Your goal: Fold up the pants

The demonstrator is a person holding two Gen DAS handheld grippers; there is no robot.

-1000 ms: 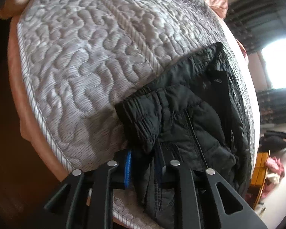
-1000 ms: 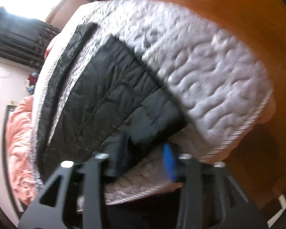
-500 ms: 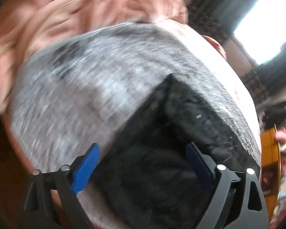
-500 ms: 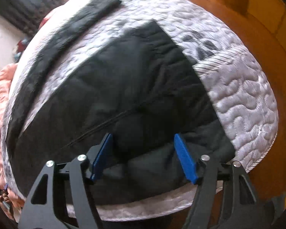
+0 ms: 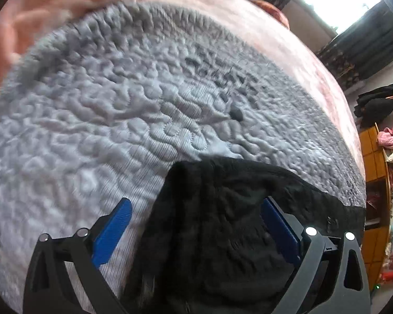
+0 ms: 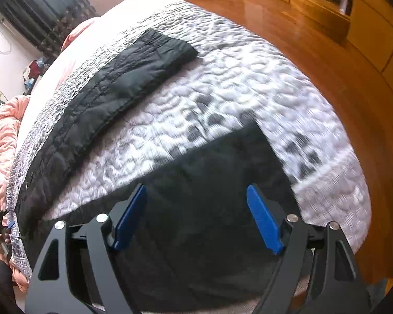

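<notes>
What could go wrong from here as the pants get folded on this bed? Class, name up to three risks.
1. The pants lie near the edge of the mattress; a tug could slide them toward the wooden floor.
2. One pant leg stretches far away across the bed, so it may be missed or fold crooked.
3. Both the left gripper and right gripper are opening, nothing pinched; the bunched fabric may settle wrinkled.

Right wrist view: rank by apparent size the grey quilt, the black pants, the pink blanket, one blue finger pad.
1. grey quilt
2. black pants; its closeness to the camera inflates it
3. pink blanket, cut off at the frame edge
4. blue finger pad
</notes>
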